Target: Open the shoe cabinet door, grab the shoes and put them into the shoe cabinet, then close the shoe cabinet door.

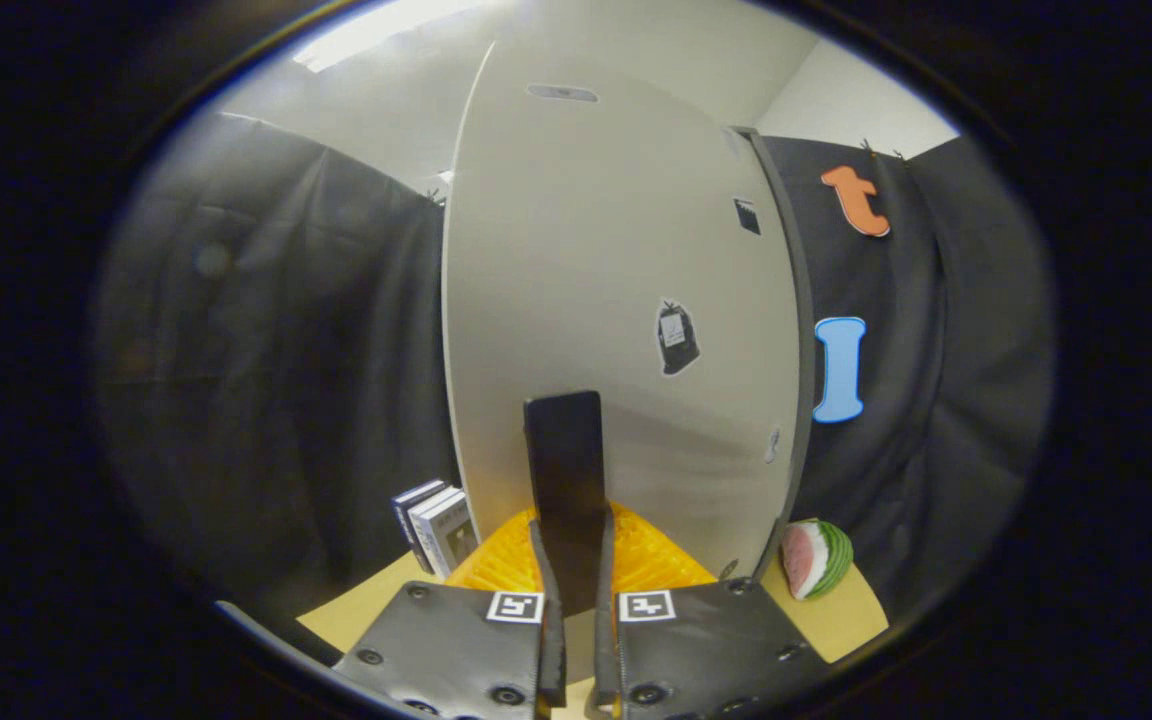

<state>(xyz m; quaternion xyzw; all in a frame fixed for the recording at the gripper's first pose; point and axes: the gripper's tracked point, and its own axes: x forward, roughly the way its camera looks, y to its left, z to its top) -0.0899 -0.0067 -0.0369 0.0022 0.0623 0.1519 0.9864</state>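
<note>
A tall white shoe cabinet door [616, 260] stands straight ahead. A black upright handle [564, 450] sticks out from its lower middle. My gripper [573, 535] is shut on the lower end of this handle, one finger pressing each side. A dark side edge of the cabinet [786, 300] runs down the door's right side. I cannot tell whether the door is ajar. An orange ribbed object [661, 560] lies at the foot of the door, behind the fingers.
A pair of small upright boxes [433, 528] stands left of the cabinet base on the tan tabletop [356, 610]. A toy watermelon slice [816, 558] lies at the right of the base. Black cloth walls close in on both sides.
</note>
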